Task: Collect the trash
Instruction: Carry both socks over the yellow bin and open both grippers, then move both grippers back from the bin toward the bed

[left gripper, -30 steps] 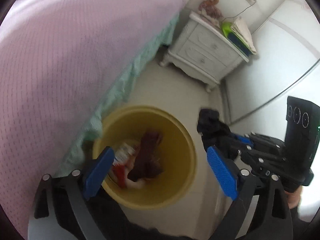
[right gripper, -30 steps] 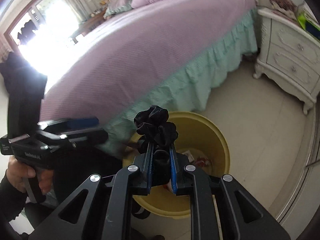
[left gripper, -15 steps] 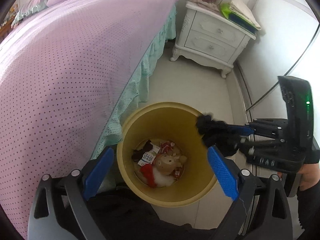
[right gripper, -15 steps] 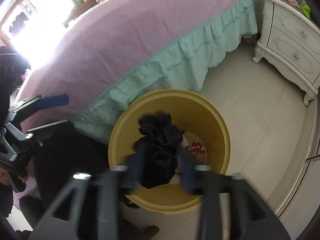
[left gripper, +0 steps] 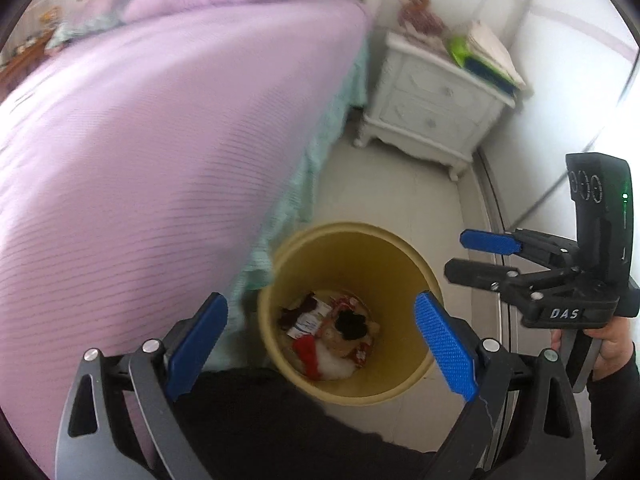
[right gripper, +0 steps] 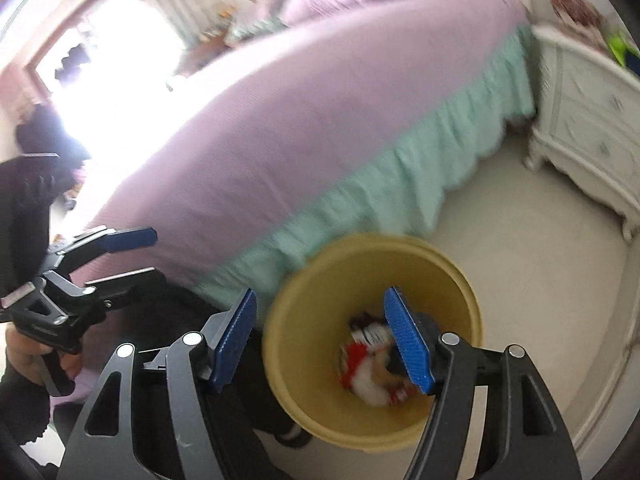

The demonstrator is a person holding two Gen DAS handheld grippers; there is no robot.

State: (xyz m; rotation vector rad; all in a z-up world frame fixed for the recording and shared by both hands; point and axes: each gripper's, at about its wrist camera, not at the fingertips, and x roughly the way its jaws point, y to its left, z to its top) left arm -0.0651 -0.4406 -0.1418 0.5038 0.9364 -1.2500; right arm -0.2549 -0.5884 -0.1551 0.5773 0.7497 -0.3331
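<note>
A yellow bin (left gripper: 380, 264) stands on the pale floor beside the bed. At its bottom lie wrappers, a red-and-white piece and a black scrunchie (left gripper: 352, 322) on top. My right gripper (right gripper: 320, 294) hangs above the bin (right gripper: 452, 280), its jaws opening with nothing between them. In the left wrist view the right gripper (left gripper: 456, 254) shows from the side at the bin's right, held by a hand. My left gripper (left gripper: 320, 300) is open and empty above the bin's near side. The right wrist view shows the left gripper (right gripper: 152, 254) off to the left.
The bed with its purple cover (left gripper: 140, 160) and teal skirt (right gripper: 360, 208) fills the left. A white nightstand (left gripper: 432, 108) with books and a plush toy stands behind the bin. A wall and floor rail run along the right. Dark trousers sit below the grippers.
The right gripper let go of the black scrunchie, which dropped into the bin, and its jaws spread. The left gripper drew up and back, so the bin looks smaller.
</note>
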